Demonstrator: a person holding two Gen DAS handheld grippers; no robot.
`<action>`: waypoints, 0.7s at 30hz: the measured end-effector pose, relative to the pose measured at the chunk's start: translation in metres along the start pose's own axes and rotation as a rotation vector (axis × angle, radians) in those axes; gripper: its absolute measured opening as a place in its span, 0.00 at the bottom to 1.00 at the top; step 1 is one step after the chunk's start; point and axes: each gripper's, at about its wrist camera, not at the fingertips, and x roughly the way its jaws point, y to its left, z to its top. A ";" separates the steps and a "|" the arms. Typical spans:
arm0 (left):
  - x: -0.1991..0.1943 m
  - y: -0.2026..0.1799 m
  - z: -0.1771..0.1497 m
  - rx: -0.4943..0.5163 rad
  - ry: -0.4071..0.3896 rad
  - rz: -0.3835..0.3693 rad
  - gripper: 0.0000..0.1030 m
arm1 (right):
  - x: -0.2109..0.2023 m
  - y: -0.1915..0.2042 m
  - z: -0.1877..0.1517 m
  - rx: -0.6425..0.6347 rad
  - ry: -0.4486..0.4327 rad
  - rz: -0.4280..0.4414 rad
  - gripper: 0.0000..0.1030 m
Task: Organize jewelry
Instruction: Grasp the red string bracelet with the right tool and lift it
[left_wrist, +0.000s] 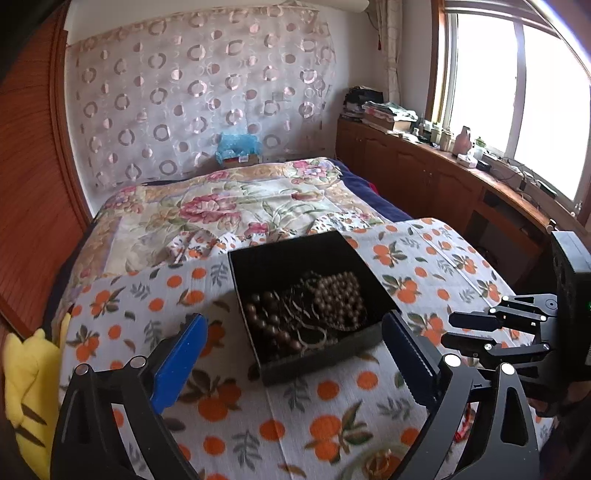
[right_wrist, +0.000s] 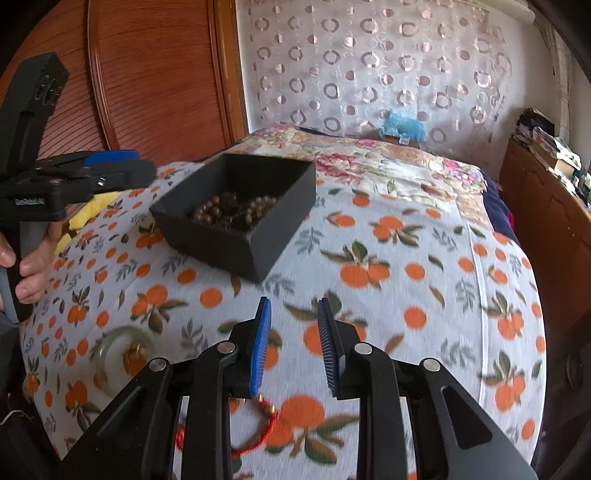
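A black open box (left_wrist: 258, 258) sits on the orange-print blanket and holds several bead bracelets (left_wrist: 332, 299); it also shows in the right wrist view (right_wrist: 221, 243) with the beads (right_wrist: 229, 212) inside. My left gripper (left_wrist: 295, 350) is open and empty, its blue pads either side of the box's near edge. My right gripper (right_wrist: 293, 339) is open and empty above the blanket, in front of the box. A red cord bracelet (right_wrist: 258, 435) with gold beads lies under the right gripper. A pale jade bangle (right_wrist: 122, 354) lies at lower left.
The blanket (right_wrist: 406, 258) covers a bed with a floral quilt (left_wrist: 221, 206) behind. A yellow plush (left_wrist: 29, 398) lies at the left edge. A wooden cabinet (left_wrist: 424, 166) with clutter runs under the window at right. A wooden headboard (right_wrist: 147, 74) stands at left.
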 end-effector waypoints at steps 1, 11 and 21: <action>-0.003 0.000 -0.003 -0.001 0.000 -0.001 0.90 | -0.001 0.001 -0.004 -0.002 0.006 -0.004 0.27; -0.031 -0.009 -0.046 -0.011 0.014 -0.006 0.91 | -0.004 0.011 -0.037 -0.009 0.081 0.008 0.27; -0.029 -0.018 -0.095 -0.009 0.094 -0.042 0.91 | -0.004 0.025 -0.054 -0.057 0.106 -0.021 0.26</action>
